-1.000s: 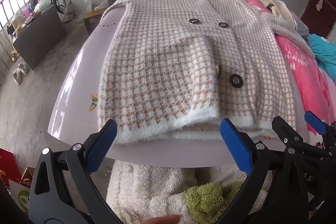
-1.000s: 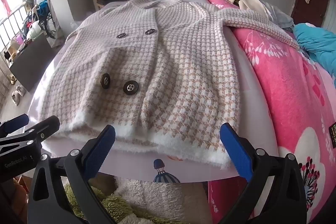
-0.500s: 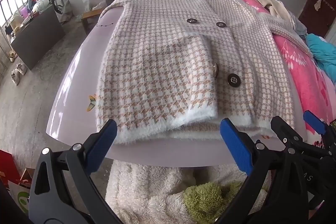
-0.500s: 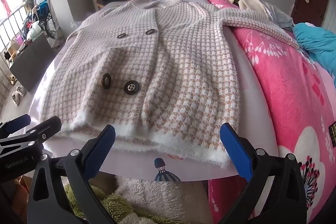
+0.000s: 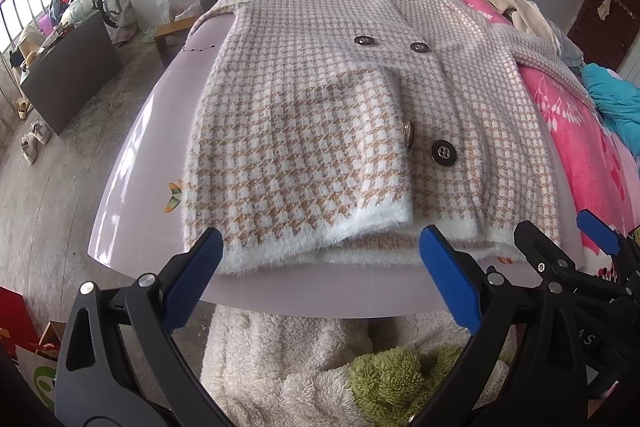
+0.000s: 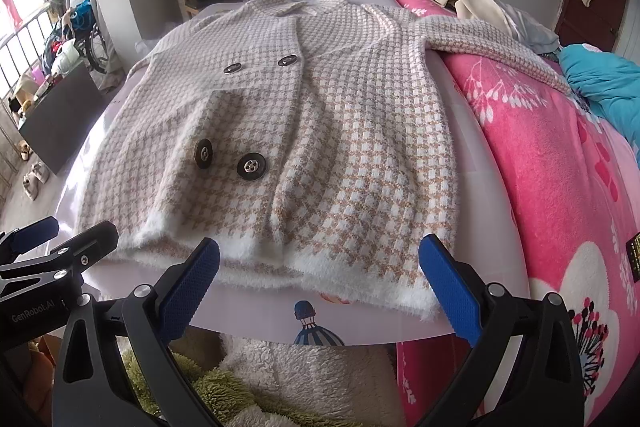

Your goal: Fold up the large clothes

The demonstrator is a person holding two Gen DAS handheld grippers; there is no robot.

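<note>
the houndstooth coat (image 5: 320,131) lies buttoned and face up on the pale bench (image 5: 132,187), its hem at the near edge and one sleeve (image 6: 500,47) trailing onto the pink blanket (image 6: 560,167). over the last second almost nothing has shifted (only a slight drift of view), so folding has not begun. left gripper (image 5: 318,277) and right gripper (image 6: 320,277) hover before the hem, jaws spread wide, holding nothing.

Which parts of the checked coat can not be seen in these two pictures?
- Left sleeve end: coat hangs past the table edge, left wrist view.
- Right sleeve cuff: cut off behind the pink blanket, right wrist view.
- Hem middle: partly behind the open right tongs.
</note>
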